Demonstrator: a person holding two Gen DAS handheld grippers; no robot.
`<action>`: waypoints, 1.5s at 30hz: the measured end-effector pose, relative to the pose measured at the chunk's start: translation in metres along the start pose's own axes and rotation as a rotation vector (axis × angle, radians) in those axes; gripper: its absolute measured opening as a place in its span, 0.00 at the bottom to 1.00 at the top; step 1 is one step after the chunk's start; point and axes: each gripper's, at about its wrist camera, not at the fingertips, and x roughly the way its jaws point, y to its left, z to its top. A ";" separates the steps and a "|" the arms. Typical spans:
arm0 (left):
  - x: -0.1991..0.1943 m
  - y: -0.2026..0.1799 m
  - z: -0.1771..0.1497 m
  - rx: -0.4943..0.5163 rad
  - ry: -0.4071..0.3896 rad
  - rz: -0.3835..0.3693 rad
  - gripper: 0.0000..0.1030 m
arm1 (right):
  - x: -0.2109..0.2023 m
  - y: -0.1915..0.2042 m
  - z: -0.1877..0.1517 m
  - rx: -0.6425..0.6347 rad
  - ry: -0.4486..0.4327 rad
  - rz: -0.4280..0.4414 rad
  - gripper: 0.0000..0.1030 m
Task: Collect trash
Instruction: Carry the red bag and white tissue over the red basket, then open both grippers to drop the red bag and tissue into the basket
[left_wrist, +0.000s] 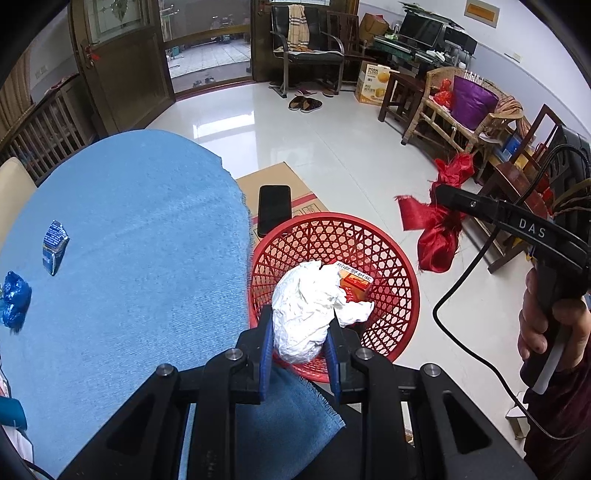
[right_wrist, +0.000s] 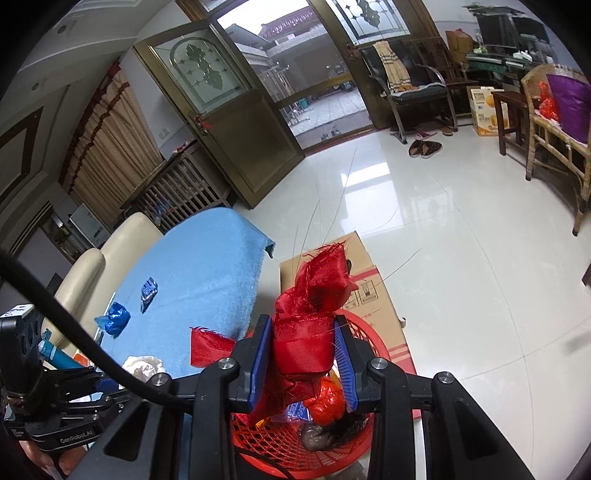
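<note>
Crumpled paper (left_wrist: 303, 314) – left tongs (left_wrist: 300, 345) clamped, over basket (left_wrist: 402, 280)

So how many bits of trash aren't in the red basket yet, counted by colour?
Blue: 2, the crumpled wrapper and the flat packet on the blue cloth.
White: 1, the paper ball held in the left tool.
Red: 1, the ribbon held in the right tool.
Total: 4.

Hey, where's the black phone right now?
In the left wrist view the phone lies on the cardboard box, between the blue cloth's edge and the red basket's far rim.
</note>
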 end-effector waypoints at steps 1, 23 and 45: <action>0.001 0.000 0.000 0.000 0.002 -0.001 0.25 | 0.003 0.001 -0.001 0.000 0.008 -0.003 0.35; -0.005 -0.010 -0.004 0.072 -0.042 0.081 0.26 | 0.021 -0.002 -0.005 -0.003 0.053 0.006 0.36; -0.005 -0.012 -0.004 0.080 -0.062 0.088 0.32 | 0.035 -0.007 -0.002 -0.021 0.093 0.029 0.36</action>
